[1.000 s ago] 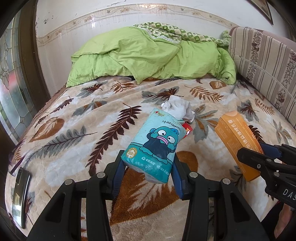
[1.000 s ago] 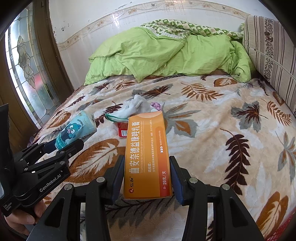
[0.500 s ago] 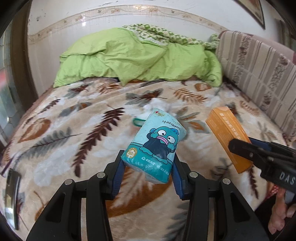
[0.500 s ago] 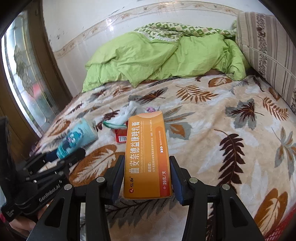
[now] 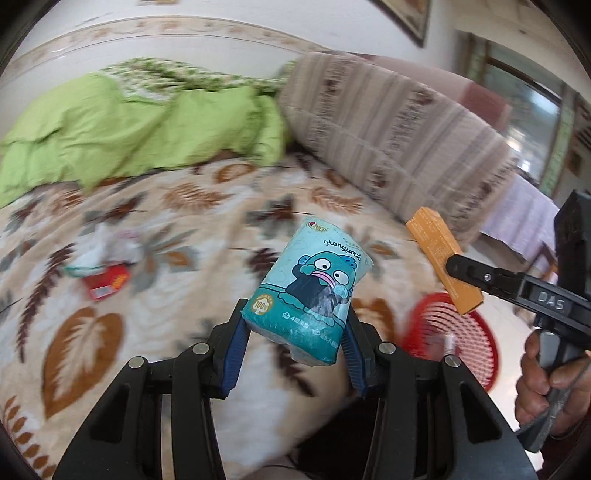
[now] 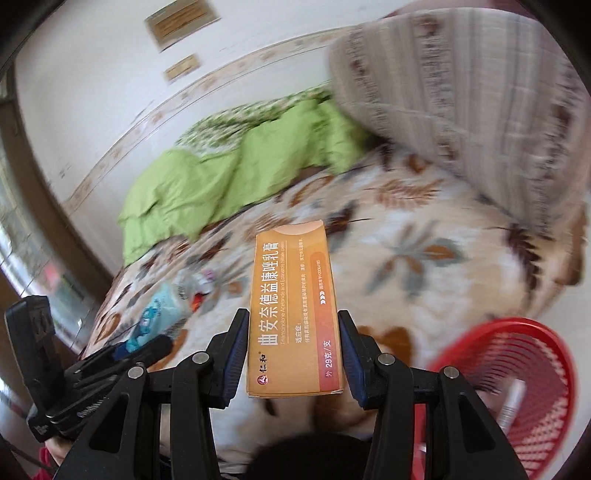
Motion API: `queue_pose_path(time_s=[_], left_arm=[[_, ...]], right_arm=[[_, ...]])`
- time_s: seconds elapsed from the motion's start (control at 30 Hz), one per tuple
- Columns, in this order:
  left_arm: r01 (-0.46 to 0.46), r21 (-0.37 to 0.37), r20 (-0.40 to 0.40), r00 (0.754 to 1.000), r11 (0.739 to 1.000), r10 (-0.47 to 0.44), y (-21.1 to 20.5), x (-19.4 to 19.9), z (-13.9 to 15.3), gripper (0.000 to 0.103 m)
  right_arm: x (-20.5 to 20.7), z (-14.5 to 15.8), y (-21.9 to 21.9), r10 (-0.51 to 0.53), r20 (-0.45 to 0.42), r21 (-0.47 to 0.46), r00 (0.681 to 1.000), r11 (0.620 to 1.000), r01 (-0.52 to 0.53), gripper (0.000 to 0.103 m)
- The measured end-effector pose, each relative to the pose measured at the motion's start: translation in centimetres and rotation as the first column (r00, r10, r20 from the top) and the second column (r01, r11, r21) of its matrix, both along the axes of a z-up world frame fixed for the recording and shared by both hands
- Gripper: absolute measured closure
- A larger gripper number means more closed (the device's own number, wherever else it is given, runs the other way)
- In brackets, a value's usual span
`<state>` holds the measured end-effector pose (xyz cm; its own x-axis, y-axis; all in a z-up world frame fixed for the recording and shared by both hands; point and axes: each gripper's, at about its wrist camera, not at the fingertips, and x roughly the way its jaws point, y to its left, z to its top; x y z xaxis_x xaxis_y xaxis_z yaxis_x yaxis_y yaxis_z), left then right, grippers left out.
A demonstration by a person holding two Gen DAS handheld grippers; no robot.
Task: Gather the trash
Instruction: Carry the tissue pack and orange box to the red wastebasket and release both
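Observation:
My left gripper (image 5: 293, 347) is shut on a teal tissue pack (image 5: 314, 284) with a cartoon fish, held above the bed's near edge. My right gripper (image 6: 291, 350) is shut on an orange medicine box (image 6: 295, 314); the box also shows in the left wrist view (image 5: 441, 264), over a red mesh basket (image 5: 461, 332). The basket (image 6: 535, 387) stands beside the bed at lower right and holds a small white item. On the leaf-patterned blanket (image 5: 110, 332) lie a red packet (image 5: 107, 282) and crumpled white tissue (image 5: 98, 251).
A green duvet (image 5: 129, 125) is heaped at the head of the bed. A striped bolster (image 5: 399, 140) runs along the right side. The wall behind carries framed pictures (image 6: 181, 22). Both views are motion-blurred.
Both grippers have swung right and pulled back from the bed with their loads. The red basket has come into view. The tissue and red packet now lie far left.

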<state>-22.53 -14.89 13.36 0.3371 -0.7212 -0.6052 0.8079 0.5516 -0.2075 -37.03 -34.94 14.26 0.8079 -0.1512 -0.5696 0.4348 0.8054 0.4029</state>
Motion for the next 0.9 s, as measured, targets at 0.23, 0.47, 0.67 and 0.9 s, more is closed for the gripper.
queue_pose_path(time_s=[0.23,0.47,0.67,0.9], left_arm=[[0.240,0.021,-0.062,0.969,0.971,-0.238,-8.7,-6.5,0.3,0.058],[0.384,0.112,-0.100,0.922,0.916,-0.375,-15.6,-11.7,-2.4,0.055],[0.354,0.115,-0.089,0.934,0.928,-0.345,-15.0,-10.8,-2.6,0.044],[0.217,0.066,-0.075,0.974,0.974,-0.212,-10.0,-5.8,-0.7,0.038]], right_arm=[[-8.9,-1.0,-5.3,-0.220,-0.056,0.039,0.974,0.974,0.222,0.053],[-11.4,-3.4,-8.0,-0.295,-0.118,0.085,0.948,0.948,0.305,0.052],[-11.8,-3.9,-8.8,-0.297,-0.127,0.084,0.946,0.947,0.309,0.052],[-8.4,-3.1,-7.6,-0.198,-0.084,0.091,0.976,0.974,0.206,0.052]])
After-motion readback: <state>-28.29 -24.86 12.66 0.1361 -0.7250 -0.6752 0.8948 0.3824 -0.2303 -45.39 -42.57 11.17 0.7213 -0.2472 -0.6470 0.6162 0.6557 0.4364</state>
